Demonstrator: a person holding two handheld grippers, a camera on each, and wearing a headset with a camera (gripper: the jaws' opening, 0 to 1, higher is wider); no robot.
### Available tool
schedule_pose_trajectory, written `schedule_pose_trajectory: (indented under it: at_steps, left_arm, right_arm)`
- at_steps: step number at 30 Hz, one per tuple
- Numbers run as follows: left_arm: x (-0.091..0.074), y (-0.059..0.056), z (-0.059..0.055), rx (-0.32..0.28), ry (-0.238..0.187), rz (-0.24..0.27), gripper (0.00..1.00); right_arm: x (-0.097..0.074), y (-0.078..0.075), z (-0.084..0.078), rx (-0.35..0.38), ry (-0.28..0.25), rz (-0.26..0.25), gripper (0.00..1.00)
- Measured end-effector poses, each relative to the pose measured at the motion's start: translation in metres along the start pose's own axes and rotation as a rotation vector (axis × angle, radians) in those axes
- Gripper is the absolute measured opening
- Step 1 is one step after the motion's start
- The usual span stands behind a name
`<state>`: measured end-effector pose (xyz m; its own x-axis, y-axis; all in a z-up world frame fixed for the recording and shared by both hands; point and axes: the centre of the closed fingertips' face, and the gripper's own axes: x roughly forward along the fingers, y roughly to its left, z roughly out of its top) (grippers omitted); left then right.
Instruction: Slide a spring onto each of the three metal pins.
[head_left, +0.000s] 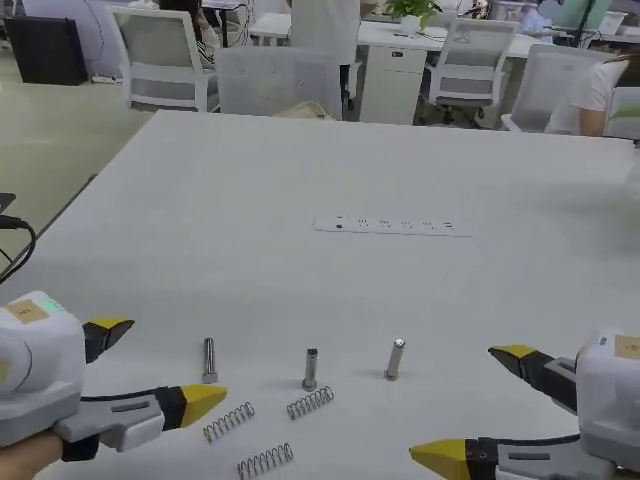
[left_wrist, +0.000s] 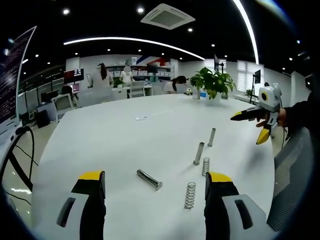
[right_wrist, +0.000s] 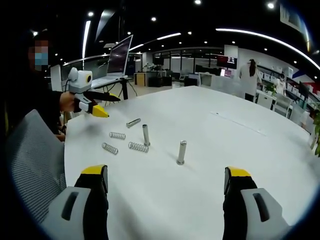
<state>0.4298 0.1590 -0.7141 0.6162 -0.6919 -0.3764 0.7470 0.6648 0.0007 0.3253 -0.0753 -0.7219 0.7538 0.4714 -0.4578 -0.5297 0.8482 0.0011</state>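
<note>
Three metal pins sit near the front of the white table. The left pin lies on its side, shown also as the lying pin. The middle pin and right pin stand upright. Three loose springs lie in front of them: one spring, a second spring against the middle pin's base, and a third spring. My left gripper hovers open just left of the lying pin. My right gripper is open, to the right of the pins, holding nothing.
A white power strip lies mid-table beyond the pins. Office chairs and desks stand behind the far edge. A black cable hangs off the left edge. A person sits behind the left gripper.
</note>
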Motion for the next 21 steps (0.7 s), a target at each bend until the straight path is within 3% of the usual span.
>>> schedule_pose_trajectory:
  at_steps: [11,21]
  left_arm:
    - [0.016,0.018,-0.001,-0.013,0.044,0.040,0.65]
    - [0.033,0.023,-0.004,-0.011,0.090,0.051,0.53]
  right_arm:
    - [0.001,0.001,-0.002,0.005,0.007,0.003,0.96]
    - [0.000,0.000,-0.003,0.011,0.007,0.004,0.95]
